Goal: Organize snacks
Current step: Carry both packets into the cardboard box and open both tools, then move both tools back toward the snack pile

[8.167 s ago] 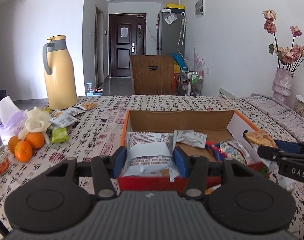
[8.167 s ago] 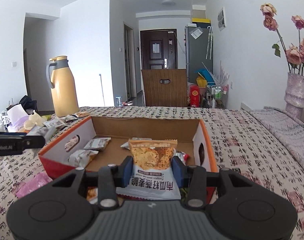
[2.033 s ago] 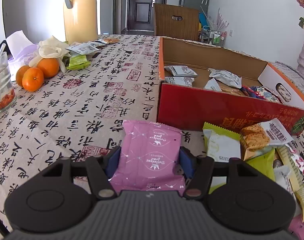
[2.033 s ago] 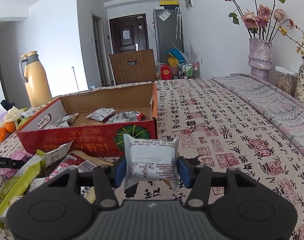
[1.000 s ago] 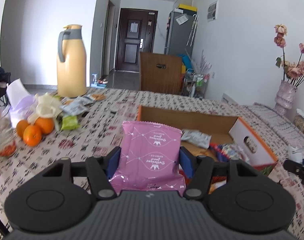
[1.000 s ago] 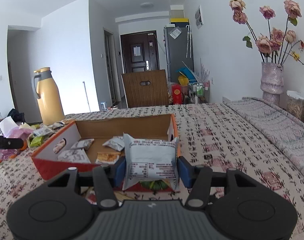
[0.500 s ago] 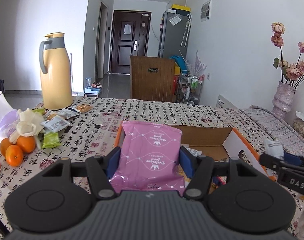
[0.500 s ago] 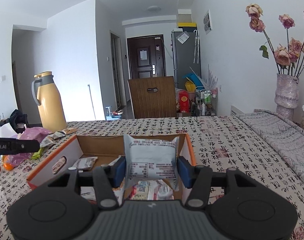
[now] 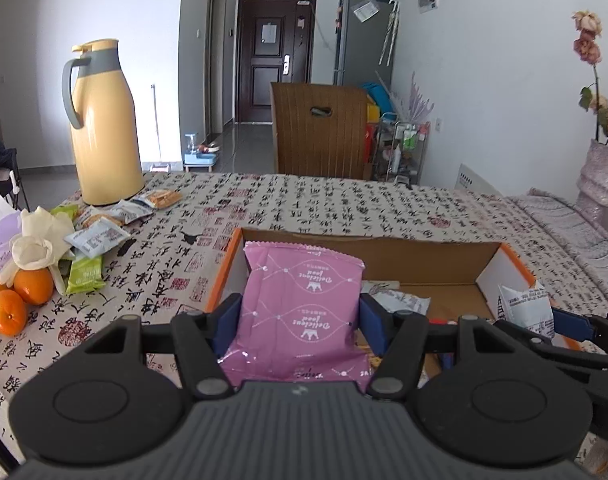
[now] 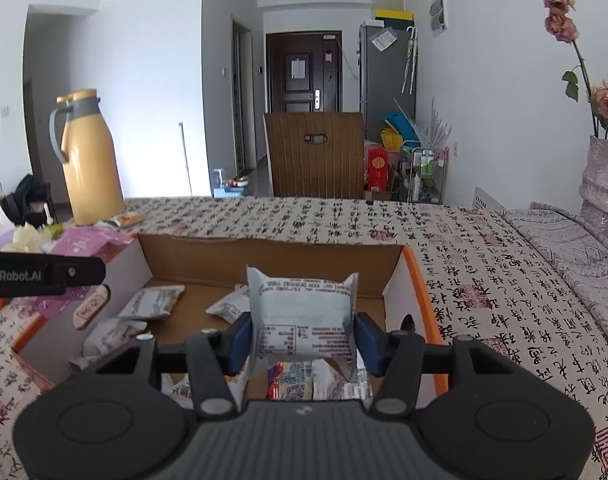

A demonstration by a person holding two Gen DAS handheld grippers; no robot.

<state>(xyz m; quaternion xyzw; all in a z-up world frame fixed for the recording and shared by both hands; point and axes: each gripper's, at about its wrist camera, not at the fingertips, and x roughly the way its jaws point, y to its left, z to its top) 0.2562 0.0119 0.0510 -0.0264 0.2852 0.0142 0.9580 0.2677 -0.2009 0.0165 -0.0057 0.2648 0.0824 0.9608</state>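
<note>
My left gripper [image 9: 299, 320] is shut on a pink snack packet [image 9: 301, 312], held over the left end of the open cardboard box [image 9: 384, 254]. My right gripper [image 10: 303, 338] is shut on a white snack packet [image 10: 304, 316] above the box's [image 10: 271, 258] right half. Several small packets [image 10: 151, 302] lie inside the box. The right gripper with its white packet [image 9: 524, 310] shows at the right edge of the left wrist view. The left gripper's finger [image 10: 43, 274] and the pink packet [image 10: 87, 244] show at the left of the right wrist view.
A yellow thermos jug [image 9: 103, 128] stands at the table's far left, with loose snack packets [image 9: 99, 236], oranges [image 9: 19, 296] and a tissue pack nearby. A vase of dried roses [image 10: 604, 176] stands at the right. A wooden chair [image 9: 318, 128] is behind the table.
Both grippers have moved forward with their packets, from in front of the box to over its inside. The box now fills the lower middle of both views.
</note>
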